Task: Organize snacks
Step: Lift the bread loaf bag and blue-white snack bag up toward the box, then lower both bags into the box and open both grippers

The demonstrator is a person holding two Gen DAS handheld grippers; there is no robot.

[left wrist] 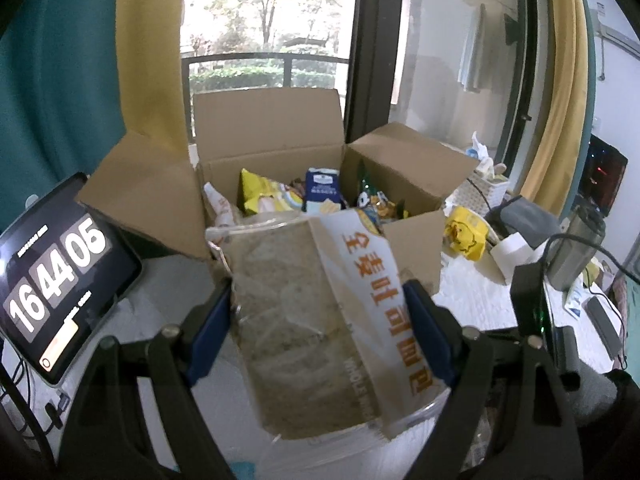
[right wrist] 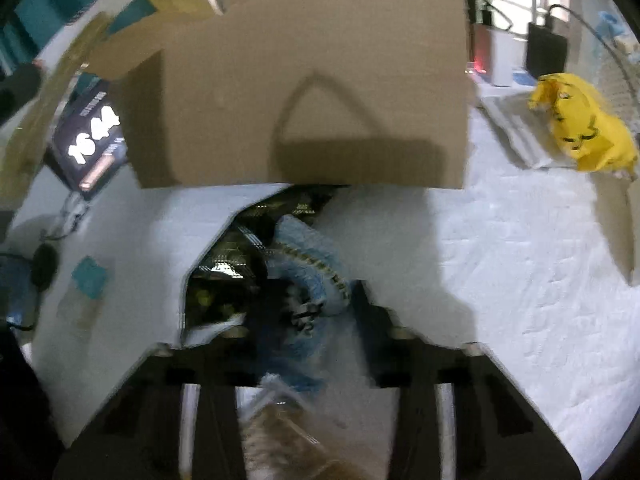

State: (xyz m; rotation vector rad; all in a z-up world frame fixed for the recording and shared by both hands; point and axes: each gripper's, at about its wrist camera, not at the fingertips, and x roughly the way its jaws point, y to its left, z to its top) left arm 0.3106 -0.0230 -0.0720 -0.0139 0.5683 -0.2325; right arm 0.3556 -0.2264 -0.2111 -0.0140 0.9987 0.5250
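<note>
My left gripper (left wrist: 318,292) is shut on a clear bag of whole-wheat toast bread (left wrist: 304,320), its blue pads (left wrist: 212,320) pressing both sides. The bag hangs just in front of an open cardboard box (left wrist: 272,128) that holds several snacks, among them a yellow packet (left wrist: 264,196) and a blue carton (left wrist: 322,192). The right wrist view is blurred. My right gripper (right wrist: 316,312) points down at the white tabletop in front of the box wall (right wrist: 320,80). A pale blue packet (right wrist: 312,256) fills the narrow gap between its fingers, with dark packets (right wrist: 232,248) lying beside it.
A tablet showing a clock (left wrist: 60,276) leans left of the box. A yellow bag (left wrist: 466,236), a paper roll (left wrist: 516,252) and a steel bottle (left wrist: 576,248) stand to the right, with cables. The yellow bag (right wrist: 580,124) also shows on the white tabletop (right wrist: 520,260).
</note>
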